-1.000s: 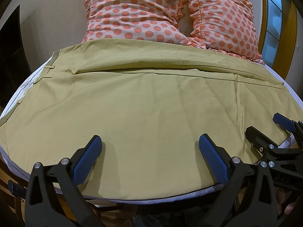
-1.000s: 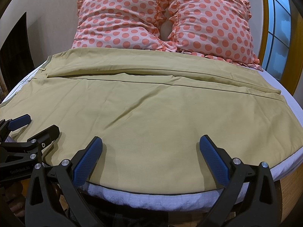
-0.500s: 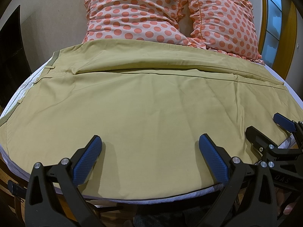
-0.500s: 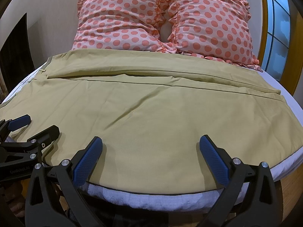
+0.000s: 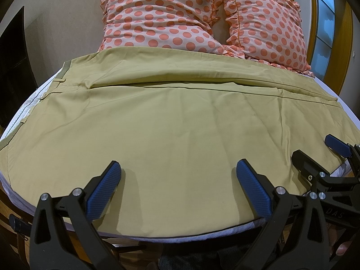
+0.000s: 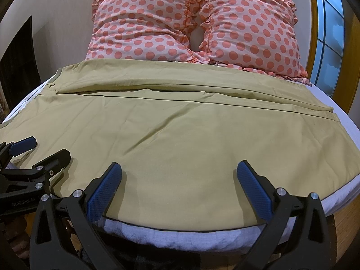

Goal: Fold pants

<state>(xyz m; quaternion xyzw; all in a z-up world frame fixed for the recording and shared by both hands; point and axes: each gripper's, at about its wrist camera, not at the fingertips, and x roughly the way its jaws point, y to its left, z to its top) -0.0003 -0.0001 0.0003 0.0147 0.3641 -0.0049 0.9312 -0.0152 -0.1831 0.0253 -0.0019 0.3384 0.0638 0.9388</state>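
Khaki pants (image 5: 171, 121) lie spread flat across the bed, waistband at the left, legs running right; they also show in the right wrist view (image 6: 180, 130). My left gripper (image 5: 177, 168) is open and empty, hovering over the near edge of the pants. My right gripper (image 6: 180, 171) is open and empty over the same near edge, further right. The right gripper shows at the right of the left wrist view (image 5: 315, 150), and the left gripper shows at the left of the right wrist view (image 6: 42, 148).
Two pink polka-dot pillows (image 5: 162, 15) (image 6: 252, 27) lean at the head of the bed. The white sheet (image 6: 180, 234) shows along the near bed edge. A window (image 6: 328, 36) with a wooden frame is at the right, a dark opening (image 5: 11, 67) at the left.
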